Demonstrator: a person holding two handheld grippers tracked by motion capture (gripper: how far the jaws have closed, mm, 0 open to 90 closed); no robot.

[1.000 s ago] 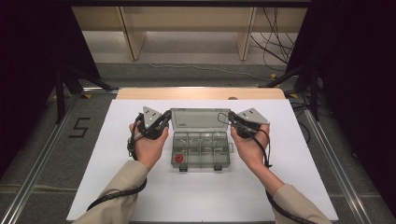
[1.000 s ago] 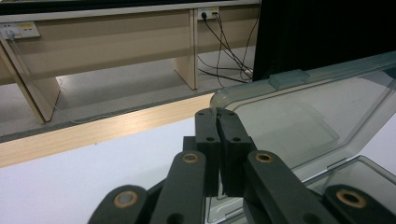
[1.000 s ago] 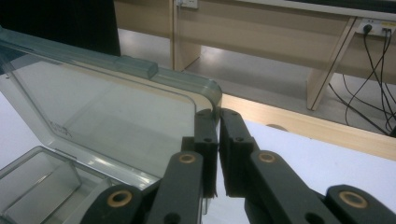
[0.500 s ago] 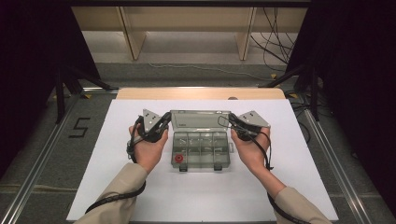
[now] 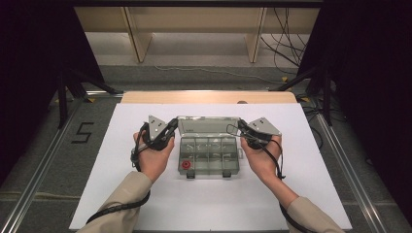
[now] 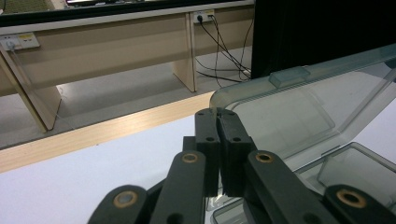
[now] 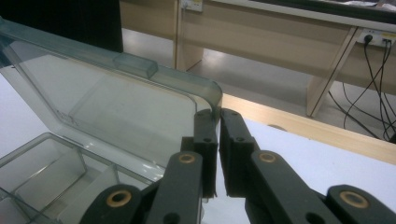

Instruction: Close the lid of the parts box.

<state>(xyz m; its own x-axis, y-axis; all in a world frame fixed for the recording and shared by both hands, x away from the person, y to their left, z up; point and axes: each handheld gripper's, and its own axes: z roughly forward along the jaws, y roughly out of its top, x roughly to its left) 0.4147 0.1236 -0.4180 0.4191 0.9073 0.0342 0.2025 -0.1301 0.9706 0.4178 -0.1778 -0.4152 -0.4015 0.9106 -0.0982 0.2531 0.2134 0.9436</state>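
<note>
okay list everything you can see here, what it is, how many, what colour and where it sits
compartment box: 1, clear grey plastic, centre of the white mat
lid: 1, clear, raised at the box's far side, a corner pinched by each gripper
round part: 1, red, front left compartment of the box
mat: 1, white, covering the table
table edge: 1, light wood, beyond the mat
bench legs: 2, pale wood, on the floor behind the table
cables: several, black, floor at far right
floor mark "5": 1, black, left of the table
left gripper: 1, black, shut on the lid's left corner
right gripper: 1, black, shut on the lid's right corner
sleeves: 2, beige, bottom of the high view
</note>
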